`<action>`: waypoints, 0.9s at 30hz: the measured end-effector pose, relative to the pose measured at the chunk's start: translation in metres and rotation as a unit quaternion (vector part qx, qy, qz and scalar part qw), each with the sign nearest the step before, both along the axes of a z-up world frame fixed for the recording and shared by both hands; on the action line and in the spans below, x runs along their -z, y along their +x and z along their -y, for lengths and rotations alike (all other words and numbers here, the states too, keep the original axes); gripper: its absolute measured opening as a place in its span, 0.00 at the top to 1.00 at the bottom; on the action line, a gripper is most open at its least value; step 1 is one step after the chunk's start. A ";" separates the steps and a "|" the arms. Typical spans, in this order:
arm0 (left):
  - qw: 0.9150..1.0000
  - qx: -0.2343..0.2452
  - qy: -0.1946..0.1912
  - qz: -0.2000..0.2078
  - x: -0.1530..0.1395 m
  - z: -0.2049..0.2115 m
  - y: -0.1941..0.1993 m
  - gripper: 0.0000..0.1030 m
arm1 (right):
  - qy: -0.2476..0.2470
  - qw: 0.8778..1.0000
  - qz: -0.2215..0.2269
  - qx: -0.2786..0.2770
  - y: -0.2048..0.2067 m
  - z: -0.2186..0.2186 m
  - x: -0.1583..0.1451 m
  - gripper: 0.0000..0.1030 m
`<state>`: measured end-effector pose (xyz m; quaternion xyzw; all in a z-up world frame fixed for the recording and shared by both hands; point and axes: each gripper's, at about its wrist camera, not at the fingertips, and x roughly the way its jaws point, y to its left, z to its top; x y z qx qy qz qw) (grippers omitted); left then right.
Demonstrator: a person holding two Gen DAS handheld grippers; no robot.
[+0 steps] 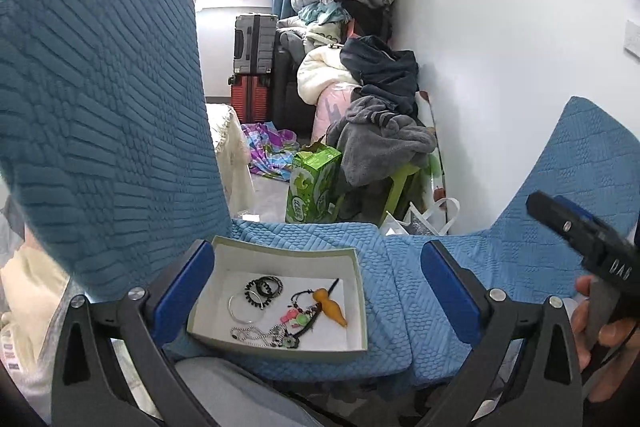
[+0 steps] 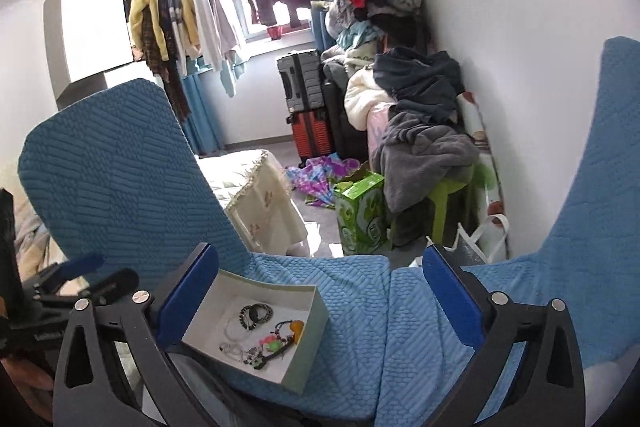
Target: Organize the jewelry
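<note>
A shallow grey-green box with a white floor sits on a blue quilted chair seat. Inside lie black hair ties, a silver bangle, a bead chain, a orange gourd pendant on a dark cord and small colourful charms. My left gripper is open, its blue pads straddling the box from above. My right gripper is open, hovering over the seat with the box near its left pad.
Blue chair backs rise left and right. Beyond the seat edge are a green carton, piled clothes, stacked suitcases, a white bag and a bed corner. The white wall is at right.
</note>
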<state>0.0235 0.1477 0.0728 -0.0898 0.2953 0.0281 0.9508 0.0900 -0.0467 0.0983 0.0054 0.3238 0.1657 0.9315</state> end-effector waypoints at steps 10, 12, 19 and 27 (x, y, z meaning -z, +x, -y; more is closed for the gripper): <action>1.000 -0.003 0.000 -0.012 0.013 0.009 -0.020 0.00 | -0.046 0.999 -0.018 0.018 -0.035 0.005 0.026 0.00; 1.000 -0.004 -0.004 -0.023 0.020 0.009 -0.021 0.00 | -0.049 0.998 -0.025 0.020 -0.040 0.007 0.034 0.00; 0.999 -0.006 0.002 -0.050 0.041 0.010 -0.025 0.00 | -0.050 0.997 -0.058 0.027 -0.051 0.013 0.061 0.00; 0.998 -0.008 0.008 -0.070 0.055 0.013 -0.025 0.00 | -0.056 0.995 -0.075 0.036 -0.060 0.015 0.075 0.00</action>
